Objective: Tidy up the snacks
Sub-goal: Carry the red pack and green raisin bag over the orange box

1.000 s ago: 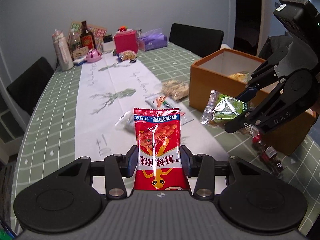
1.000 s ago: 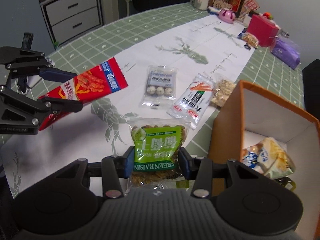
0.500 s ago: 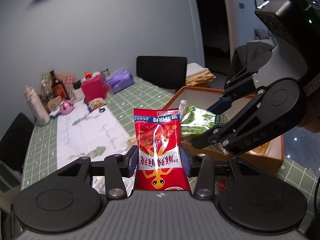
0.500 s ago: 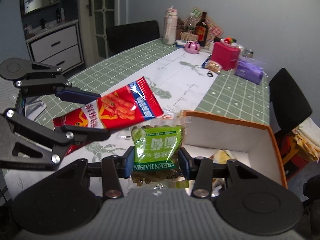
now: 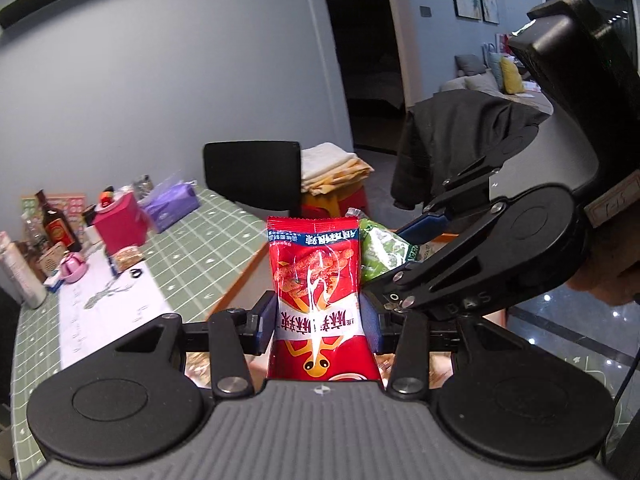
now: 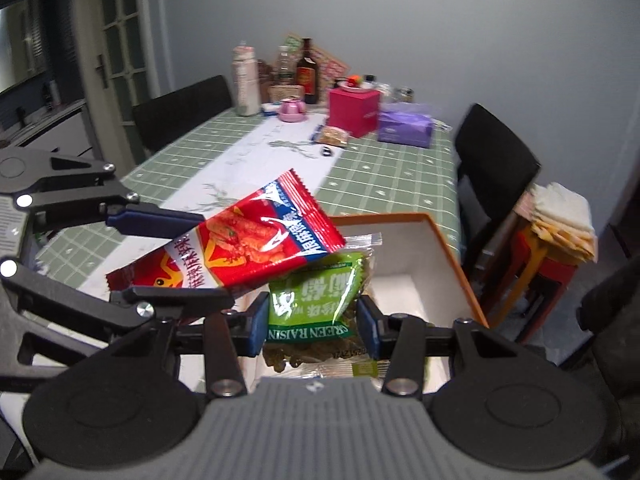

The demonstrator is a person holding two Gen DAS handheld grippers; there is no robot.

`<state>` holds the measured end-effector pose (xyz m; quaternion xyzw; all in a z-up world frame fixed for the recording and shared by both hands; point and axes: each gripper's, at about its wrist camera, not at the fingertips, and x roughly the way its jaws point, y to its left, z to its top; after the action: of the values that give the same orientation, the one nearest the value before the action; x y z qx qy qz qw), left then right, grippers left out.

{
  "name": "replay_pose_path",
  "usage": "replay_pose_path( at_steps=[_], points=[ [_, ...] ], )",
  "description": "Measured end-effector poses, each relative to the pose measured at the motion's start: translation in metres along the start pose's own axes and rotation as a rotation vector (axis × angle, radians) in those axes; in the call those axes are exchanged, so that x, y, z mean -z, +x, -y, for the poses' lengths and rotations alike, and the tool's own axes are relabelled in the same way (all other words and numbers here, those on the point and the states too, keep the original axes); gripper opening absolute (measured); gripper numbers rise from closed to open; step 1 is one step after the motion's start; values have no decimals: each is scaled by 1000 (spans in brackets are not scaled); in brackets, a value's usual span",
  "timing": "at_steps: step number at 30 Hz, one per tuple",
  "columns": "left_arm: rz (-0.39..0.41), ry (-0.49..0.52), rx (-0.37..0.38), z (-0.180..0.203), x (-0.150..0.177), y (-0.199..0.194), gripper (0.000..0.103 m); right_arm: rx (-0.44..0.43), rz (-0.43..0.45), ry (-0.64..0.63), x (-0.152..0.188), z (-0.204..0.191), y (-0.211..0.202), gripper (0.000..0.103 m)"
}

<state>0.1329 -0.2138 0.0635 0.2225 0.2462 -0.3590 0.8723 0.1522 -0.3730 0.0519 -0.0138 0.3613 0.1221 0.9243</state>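
above box (image 6: 452, 264), left claw (image 5: 318, 322) clamps glossy red packet (image 5: 316, 280); right claw (image 6: 312, 328) seemingly clamps crinkly green bag (image 6: 316, 296)

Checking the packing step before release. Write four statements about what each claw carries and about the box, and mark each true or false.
1. The left claw grips a glossy red plastic snack packet. True.
2. The right claw is empty. False: it is shut on a green plastic raisin bag.
3. The orange cardboard box has a white interior. True.
4. The red packet lies flat on the tablecloth. False: it is held up in the air near the box.
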Motion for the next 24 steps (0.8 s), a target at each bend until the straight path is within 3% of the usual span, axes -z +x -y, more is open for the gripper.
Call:
replay_pose_path(
  at_steps=[7, 24],
  points=[
    [-24, -14, 61, 10, -5, 27, 50, 37, -14, 90, 14, 30, 1, 45],
    [-140, -37, 94, 24, 2, 86, 50, 88, -119, 277, 32, 70, 51, 45]
  ],
)
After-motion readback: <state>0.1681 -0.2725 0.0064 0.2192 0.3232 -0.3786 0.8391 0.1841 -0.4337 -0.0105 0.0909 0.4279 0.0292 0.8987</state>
